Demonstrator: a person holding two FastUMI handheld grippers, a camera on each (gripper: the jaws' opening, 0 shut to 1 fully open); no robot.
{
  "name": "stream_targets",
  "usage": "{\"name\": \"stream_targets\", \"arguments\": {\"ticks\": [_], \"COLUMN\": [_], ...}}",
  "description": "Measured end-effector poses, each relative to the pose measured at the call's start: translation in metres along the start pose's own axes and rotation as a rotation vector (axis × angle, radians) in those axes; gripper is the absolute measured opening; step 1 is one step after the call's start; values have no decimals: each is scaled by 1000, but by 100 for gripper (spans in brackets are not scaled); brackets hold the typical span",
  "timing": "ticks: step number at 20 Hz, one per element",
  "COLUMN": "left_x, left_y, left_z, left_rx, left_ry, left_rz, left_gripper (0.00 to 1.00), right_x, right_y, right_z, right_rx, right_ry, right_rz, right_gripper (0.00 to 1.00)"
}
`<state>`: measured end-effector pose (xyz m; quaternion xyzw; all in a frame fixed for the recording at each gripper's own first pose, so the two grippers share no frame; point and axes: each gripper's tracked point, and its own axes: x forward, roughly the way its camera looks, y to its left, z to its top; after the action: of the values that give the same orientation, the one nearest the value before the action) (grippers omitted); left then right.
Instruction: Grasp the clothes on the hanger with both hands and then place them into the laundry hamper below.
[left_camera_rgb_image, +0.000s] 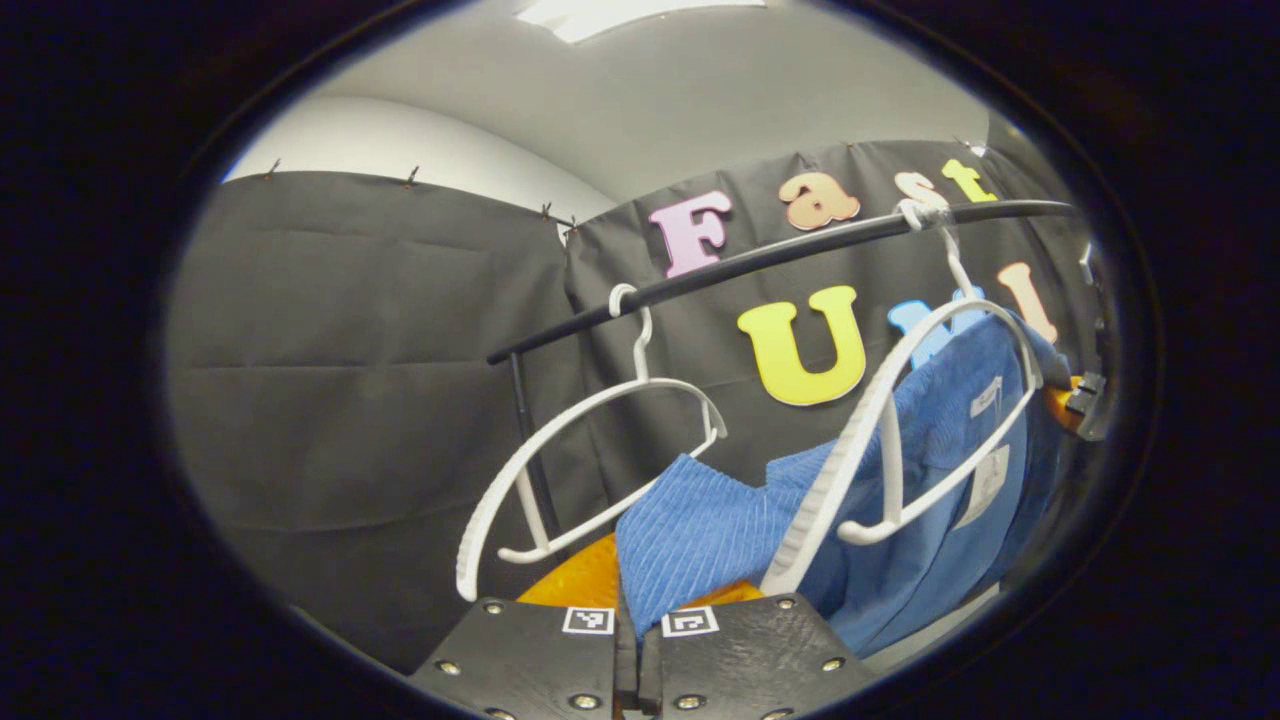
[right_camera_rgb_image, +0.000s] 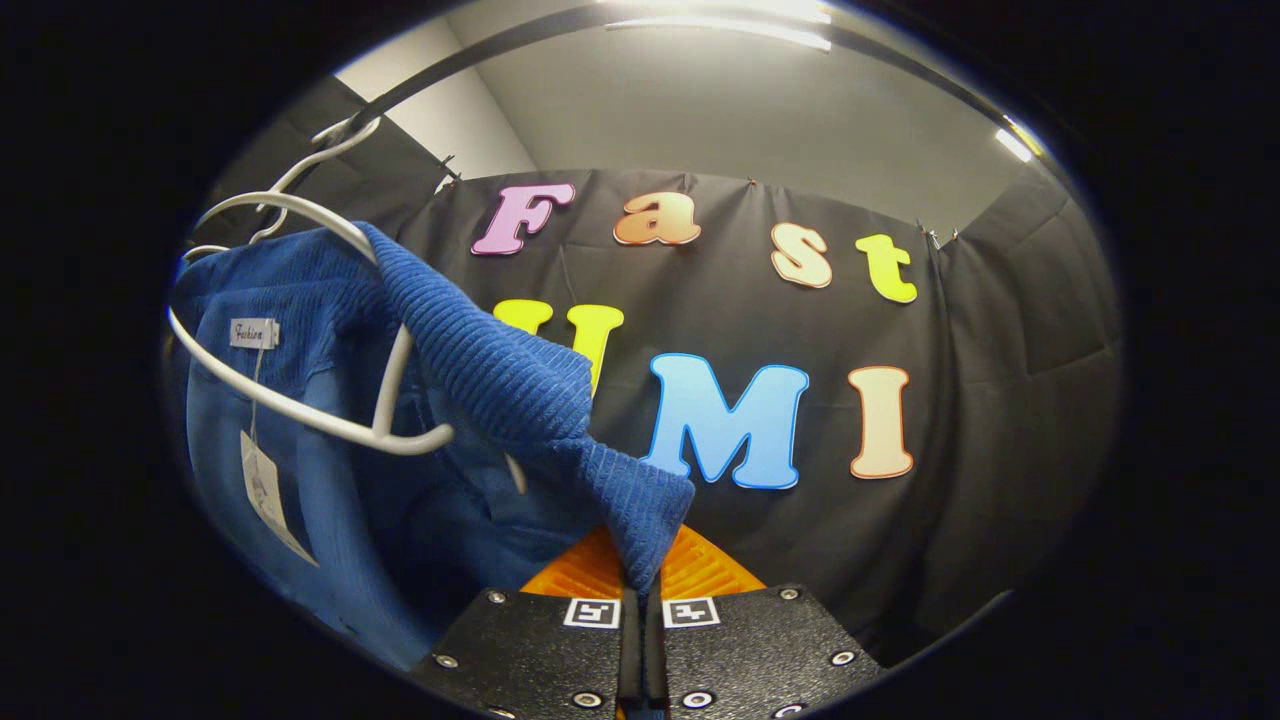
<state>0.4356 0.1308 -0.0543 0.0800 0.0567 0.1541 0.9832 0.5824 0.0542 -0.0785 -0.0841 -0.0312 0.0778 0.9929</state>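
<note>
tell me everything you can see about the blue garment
The blue garment is a ribbed, soft-looking knit, draped over a white plastic hanger that hooks on the black rail. A small label sits at its neck and a paper tag dangles below. It is partly pulled off: one ribbed corner is pinched in the left gripper, another stretched down into the right gripper. The rest hangs loosely, bunched below the hanger.

A black rail (left_camera_rgb_image: 780, 255) is carrying everything, running from eight o'clock up toward two o'clock in the left gripper view and arching across the top in the right gripper view. Two white hangers are hooking over it: a bare hanger (left_camera_rgb_image: 590, 470) toward eight o'clock, and a second hanger (left_camera_rgb_image: 900, 420) at three o'clock, bearing the blue garment (left_camera_rgb_image: 950, 470).
</note>
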Motion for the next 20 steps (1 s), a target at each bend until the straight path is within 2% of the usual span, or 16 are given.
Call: {"name": "stream_targets", "arguments": {"ticks": [6, 8, 13, 17, 20], "left_x": [-18, -20, -31, -40, -33], "left_y": [-20, -26, -50, -78, -86], "left_z": [-49, -62, -87, -91, -83], "left_rx": [-40, -50, -37, -67, -103], "left_ry": [70, 93, 123, 121, 102], "left_rz": [-23, -30, -67, -96, -104], "left_gripper": [4, 4, 4, 4, 4], "right_x": [-17, -15, -19, -2, 3], "right_y": [15, 12, -11, -44, -51], "right_z": [-16, -16, 0, 46, 56], "right_rx": [44, 114, 197, 298, 328], "right_ry": [40, 58, 51, -54, -81], "right_rz": [56, 56, -14, -126, -170], "right_gripper": [1, 1, 1, 1, 0]}}
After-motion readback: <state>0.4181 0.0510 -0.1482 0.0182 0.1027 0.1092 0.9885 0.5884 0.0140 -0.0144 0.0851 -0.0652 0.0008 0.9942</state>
